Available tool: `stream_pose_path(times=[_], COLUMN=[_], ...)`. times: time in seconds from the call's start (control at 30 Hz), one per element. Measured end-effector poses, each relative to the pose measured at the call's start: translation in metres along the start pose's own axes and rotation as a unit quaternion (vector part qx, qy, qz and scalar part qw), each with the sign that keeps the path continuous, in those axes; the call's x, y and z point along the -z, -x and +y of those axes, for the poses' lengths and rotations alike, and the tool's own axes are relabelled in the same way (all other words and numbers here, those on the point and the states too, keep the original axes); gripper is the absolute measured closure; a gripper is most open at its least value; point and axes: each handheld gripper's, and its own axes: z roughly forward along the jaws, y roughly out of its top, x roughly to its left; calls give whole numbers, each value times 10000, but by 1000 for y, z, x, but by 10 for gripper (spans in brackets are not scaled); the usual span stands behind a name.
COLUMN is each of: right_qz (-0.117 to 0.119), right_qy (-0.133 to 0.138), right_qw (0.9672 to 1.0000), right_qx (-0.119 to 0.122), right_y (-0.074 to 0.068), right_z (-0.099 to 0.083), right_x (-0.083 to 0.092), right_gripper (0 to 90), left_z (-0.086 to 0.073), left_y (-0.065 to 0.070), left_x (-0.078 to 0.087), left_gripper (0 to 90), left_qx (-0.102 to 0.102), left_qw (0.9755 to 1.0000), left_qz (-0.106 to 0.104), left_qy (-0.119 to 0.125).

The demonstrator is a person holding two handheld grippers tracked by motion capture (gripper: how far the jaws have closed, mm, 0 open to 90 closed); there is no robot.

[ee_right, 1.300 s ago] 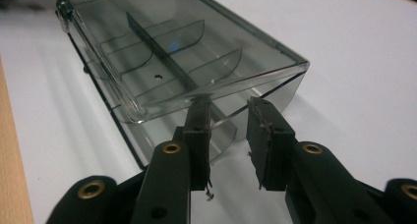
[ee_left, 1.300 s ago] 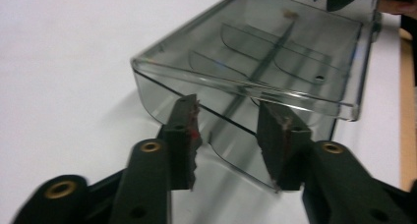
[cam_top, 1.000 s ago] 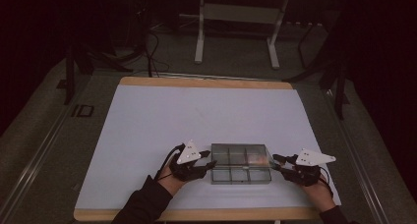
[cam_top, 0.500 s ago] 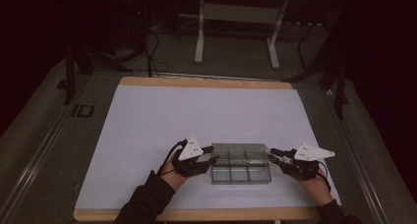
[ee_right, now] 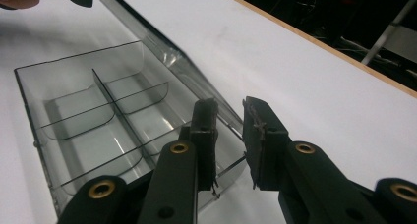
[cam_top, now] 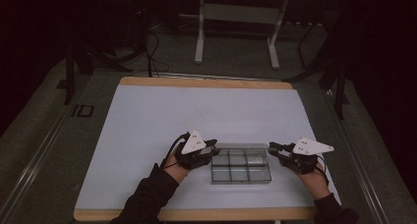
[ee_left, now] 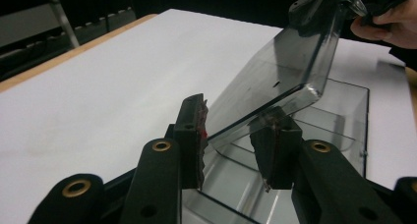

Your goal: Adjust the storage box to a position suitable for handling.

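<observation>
Raised since a second ago, the clear smoky hinged plastic lid point(ee_left: 275, 71) tilts between both tongs above the white tabletop point(cam_top: 147, 130). The divided clear plastic box point(cam_top: 241, 167) lies below. Left tongs point(ee_left: 236, 135) and right tongs point(ee_right: 231, 135) each sit narrowly around a lid corner.

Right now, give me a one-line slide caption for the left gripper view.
Left gripper holds the clear organiser box's raised lid over its divided compartments.
</observation>
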Motion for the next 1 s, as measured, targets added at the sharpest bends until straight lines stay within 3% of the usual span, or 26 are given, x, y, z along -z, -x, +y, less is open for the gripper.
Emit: stream_pose_path(times=[0.27, 0.43, 0.63, 1.0], right_qz=[-117, -205, -400, -647], right_qy=[18, 42, -8, -79], right_qw=[9999, 9998, 9986, 9970], right_qx=[13, 72, 336, 409], right_y=[4, 5, 5, 6], right_z=[4, 6, 10, 15], right_x=[-2, -3, -5, -13], right_gripper=[788, 809, 829, 819], left_z=[8, 8, 7, 5], left_y=[-2, -4, -9, -17], left_x=[-9, -10, -7, -9], left_gripper=[682, 691, 722, 769], left_qx=[-75, 1, 149, 405], left_qw=[9999, 9997, 9994, 9980], left_qz=[88, 203, 295, 468], left_qy=[26, 107, 138, 155])
